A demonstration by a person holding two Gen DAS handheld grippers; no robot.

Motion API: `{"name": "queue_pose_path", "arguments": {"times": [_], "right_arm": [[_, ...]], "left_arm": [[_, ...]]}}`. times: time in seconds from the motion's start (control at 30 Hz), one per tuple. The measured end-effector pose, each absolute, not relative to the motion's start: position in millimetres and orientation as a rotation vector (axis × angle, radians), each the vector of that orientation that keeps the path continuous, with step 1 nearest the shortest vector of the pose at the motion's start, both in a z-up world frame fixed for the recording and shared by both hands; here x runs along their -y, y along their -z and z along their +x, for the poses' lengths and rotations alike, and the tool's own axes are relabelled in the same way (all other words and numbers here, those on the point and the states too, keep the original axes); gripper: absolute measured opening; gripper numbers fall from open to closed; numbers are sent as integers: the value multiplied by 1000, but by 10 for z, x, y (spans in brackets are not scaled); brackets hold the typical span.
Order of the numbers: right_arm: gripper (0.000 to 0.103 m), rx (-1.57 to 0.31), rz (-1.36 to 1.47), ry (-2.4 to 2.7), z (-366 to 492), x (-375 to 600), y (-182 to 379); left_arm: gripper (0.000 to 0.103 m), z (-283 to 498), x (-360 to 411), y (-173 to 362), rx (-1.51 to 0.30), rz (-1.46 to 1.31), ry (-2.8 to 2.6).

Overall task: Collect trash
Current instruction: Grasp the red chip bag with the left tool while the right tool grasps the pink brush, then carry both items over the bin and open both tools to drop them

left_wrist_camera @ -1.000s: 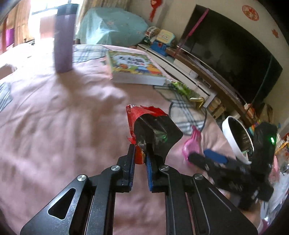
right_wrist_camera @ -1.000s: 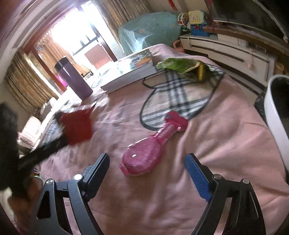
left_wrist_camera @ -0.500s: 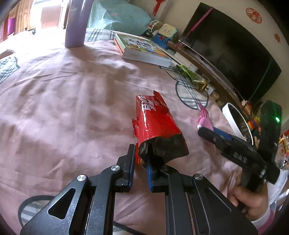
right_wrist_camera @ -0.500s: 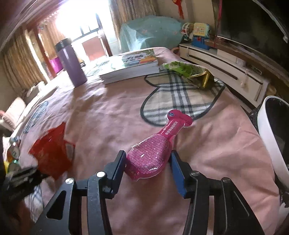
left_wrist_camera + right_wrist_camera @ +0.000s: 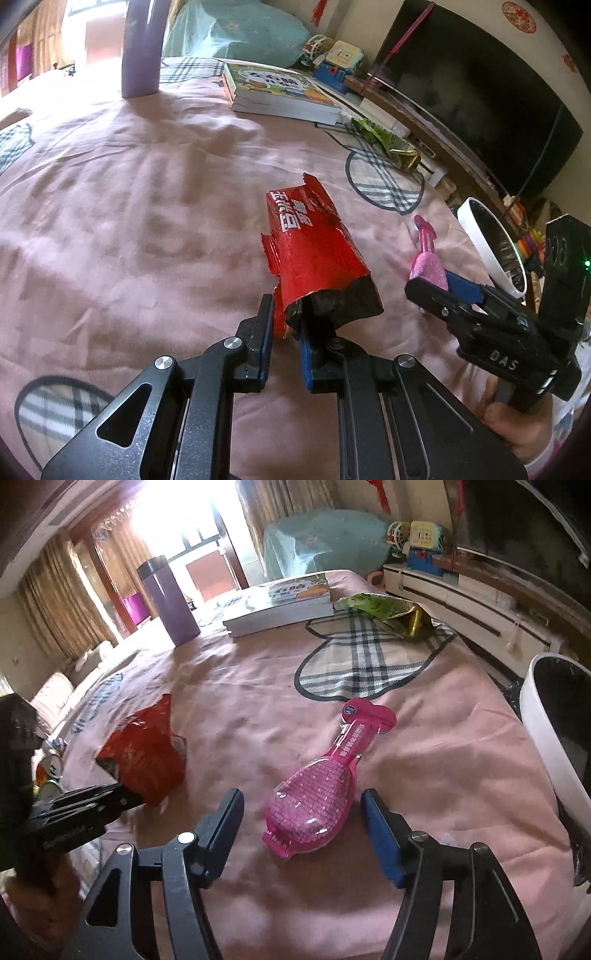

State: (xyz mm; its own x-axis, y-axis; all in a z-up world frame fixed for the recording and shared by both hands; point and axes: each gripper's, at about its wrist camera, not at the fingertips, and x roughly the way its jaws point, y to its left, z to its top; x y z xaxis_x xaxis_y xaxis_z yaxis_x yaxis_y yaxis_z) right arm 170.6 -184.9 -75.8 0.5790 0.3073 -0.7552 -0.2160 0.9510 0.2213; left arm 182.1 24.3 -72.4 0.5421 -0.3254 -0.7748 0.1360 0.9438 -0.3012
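Note:
My left gripper (image 5: 286, 325) is shut on the open end of a red snack wrapper (image 5: 314, 254), which rests low over the pink bedspread; the wrapper also shows in the right wrist view (image 5: 142, 753). My right gripper (image 5: 301, 819) is open, its blue-padded fingers either side of a pink hairbrush package (image 5: 325, 786) lying on the bed, not touching it. The package also shows in the left wrist view (image 5: 428, 262). A green and gold wrapper (image 5: 388, 609) lies on the plaid patch further back. A white bin with a black liner (image 5: 546, 738) stands at the bed's right edge.
A purple tumbler (image 5: 168, 598) and a stack of books (image 5: 284, 605) sit at the far side of the bed. A low TV cabinet (image 5: 472, 609) and a dark television (image 5: 480, 99) run along the right. Toys (image 5: 421, 539) sit on the cabinet.
My right gripper has opened wide again around the pink package, after narrowing on it half a second ago. My left gripper has lowered the red wrapper toward the bed, still shut on it.

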Motion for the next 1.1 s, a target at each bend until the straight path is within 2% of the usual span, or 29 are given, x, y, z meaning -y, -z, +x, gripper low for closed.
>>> {"name": "queue_pose_path", "arguments": {"times": [0.03, 0.07, 0.1, 1.1], "right_arm": [[60, -899, 102, -306, 1710, 1841, 757], [44, -893, 98, -306, 1707, 1848, 747], [43, -894, 99, -308, 1707, 1862, 744], [43, -731, 251, -341, 1011, 2972, 255]], "left_arm": [[10, 1796, -236, 715, -959, -217, 269], [10, 1776, -223, 705, -956, -217, 262], [10, 1758, -210, 693, -953, -215, 257], [10, 1439, 1051, 333, -890, -57, 354]]}}
